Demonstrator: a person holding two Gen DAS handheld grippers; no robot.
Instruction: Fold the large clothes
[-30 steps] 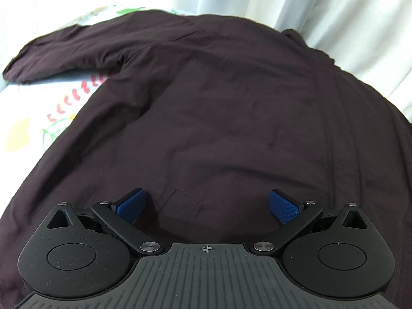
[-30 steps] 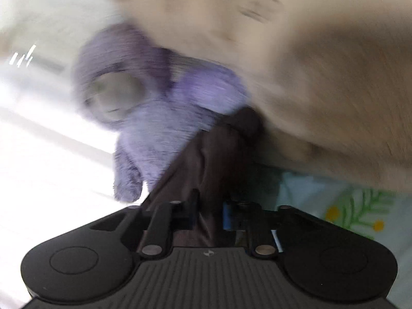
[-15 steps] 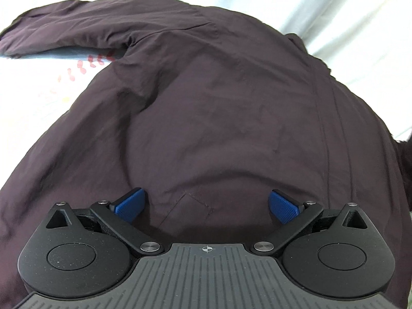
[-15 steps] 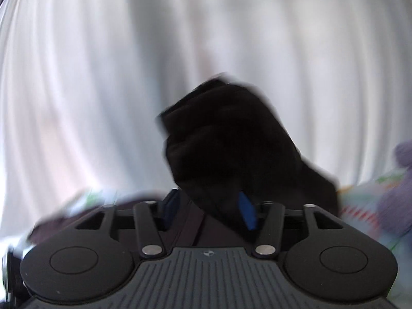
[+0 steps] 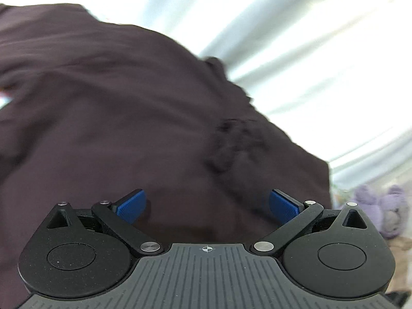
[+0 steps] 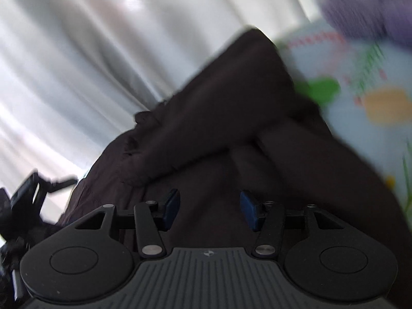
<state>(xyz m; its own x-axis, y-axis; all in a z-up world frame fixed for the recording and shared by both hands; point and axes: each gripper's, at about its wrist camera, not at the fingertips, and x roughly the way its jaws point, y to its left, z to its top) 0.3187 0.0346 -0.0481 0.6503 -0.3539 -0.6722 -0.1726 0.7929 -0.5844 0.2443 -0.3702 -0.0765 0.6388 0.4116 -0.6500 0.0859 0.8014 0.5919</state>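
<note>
A large dark brown shirt [image 5: 128, 118] lies spread on a printed bed sheet and fills most of the left wrist view. My left gripper [image 5: 207, 206] is open and empty just above the shirt's body. In the right wrist view the shirt [image 6: 231, 141] has one sleeve [image 6: 221, 103] folded across its body. My right gripper [image 6: 209, 209] is open and empty, close above the shirt. Both views are blurred by motion.
White curtains [image 5: 296, 51] hang behind the bed. A purple plush toy [image 5: 381, 213] sits at the right edge; it also shows in the right wrist view [image 6: 373, 7]. The printed sheet [image 6: 360, 90] shows to the right of the shirt. A dark stand-like object [image 6: 23, 198] is at the left.
My right gripper carried the sleeve over the shirt, opened and let it go; the sleeve now lies across the body. My left gripper stayed open and swung right.
</note>
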